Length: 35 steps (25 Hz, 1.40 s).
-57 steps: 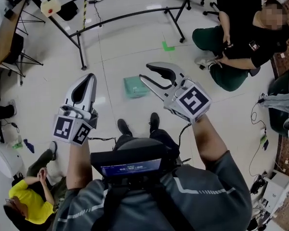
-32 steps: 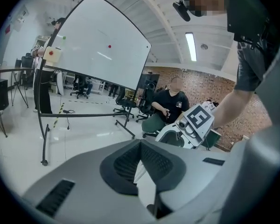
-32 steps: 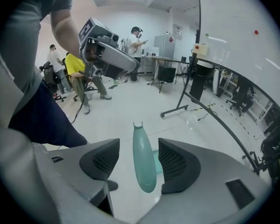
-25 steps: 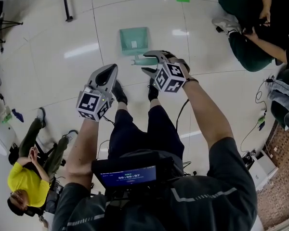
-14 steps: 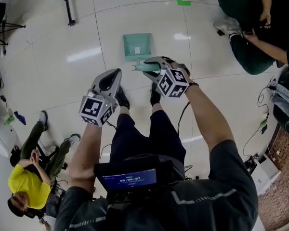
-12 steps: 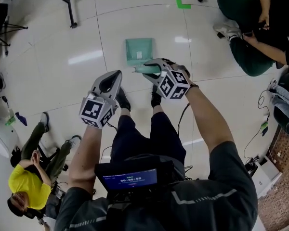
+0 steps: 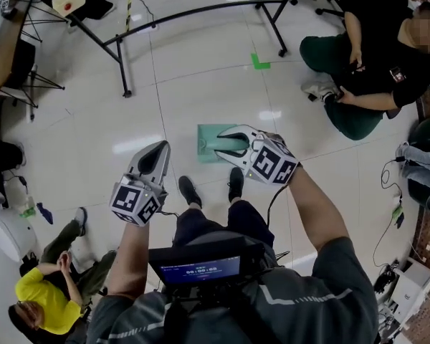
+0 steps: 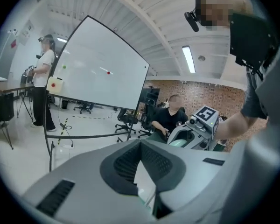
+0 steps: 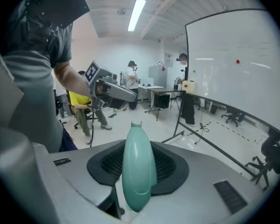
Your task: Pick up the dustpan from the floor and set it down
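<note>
Dustpan (image 7: pixel 205 136) raised off floor (image 7: pixel 201 70), handle (image 9: pixel 139 171) clamped in right gripper (image 7: pixel 219 142), left gripper (image 7: pixel 160 147) closed, empty

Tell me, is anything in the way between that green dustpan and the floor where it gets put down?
Nothing visible is. The right gripper holds the dustpan by its handle above bare floor tiles. The person's shoes stand nearer the body and appear clear of it.

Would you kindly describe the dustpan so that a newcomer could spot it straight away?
Look at the pale tiled floor just ahead of the standing person's black shoes. There the right gripper grips the handle of the dustpan. It is the only mint-green square pan; the brighter green tape beyond is just a small floor marking.
</note>
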Motion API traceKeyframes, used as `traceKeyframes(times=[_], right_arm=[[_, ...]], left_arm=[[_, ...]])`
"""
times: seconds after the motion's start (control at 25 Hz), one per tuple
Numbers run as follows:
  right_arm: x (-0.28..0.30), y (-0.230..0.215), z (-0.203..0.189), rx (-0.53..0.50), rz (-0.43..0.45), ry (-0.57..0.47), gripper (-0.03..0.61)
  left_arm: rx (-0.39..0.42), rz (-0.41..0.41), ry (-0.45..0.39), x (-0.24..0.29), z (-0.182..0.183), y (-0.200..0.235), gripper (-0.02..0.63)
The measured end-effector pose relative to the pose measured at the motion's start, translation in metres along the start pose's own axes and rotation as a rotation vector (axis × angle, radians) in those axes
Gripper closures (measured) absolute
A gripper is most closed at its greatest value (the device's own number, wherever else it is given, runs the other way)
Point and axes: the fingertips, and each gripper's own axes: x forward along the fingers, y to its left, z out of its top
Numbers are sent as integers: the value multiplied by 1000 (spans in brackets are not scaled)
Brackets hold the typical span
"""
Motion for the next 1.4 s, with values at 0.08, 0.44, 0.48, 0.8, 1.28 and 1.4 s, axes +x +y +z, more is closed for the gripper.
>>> traceKeyframes(times=[0.08, 0.44, 0.48, 0.8, 1.28, 1.4], right_arm=[[-33, 16, 43, 5, -16, -27, 437], [-133, 84, 163, -93, -31, -76, 437], [-137, 88, 170, -102, -36, -85, 437], [-145, 96, 190, -116, -51, -111, 437], [-144, 100, 189, -120, -43, -111, 439], [-133, 102, 180, -118, -41, -112, 439]], left_arm=[[10, 22, -37, -28, 42, -14, 584], [65, 45, -168, -119, 171, -92, 584], [85, 40, -181, -126, 180, -98, 584], [172, -13, -179, -143, 194, -124, 586], [129, -11, -164, -138, 189, -116, 586], [101, -37, -154, -133, 175, -108, 584]])
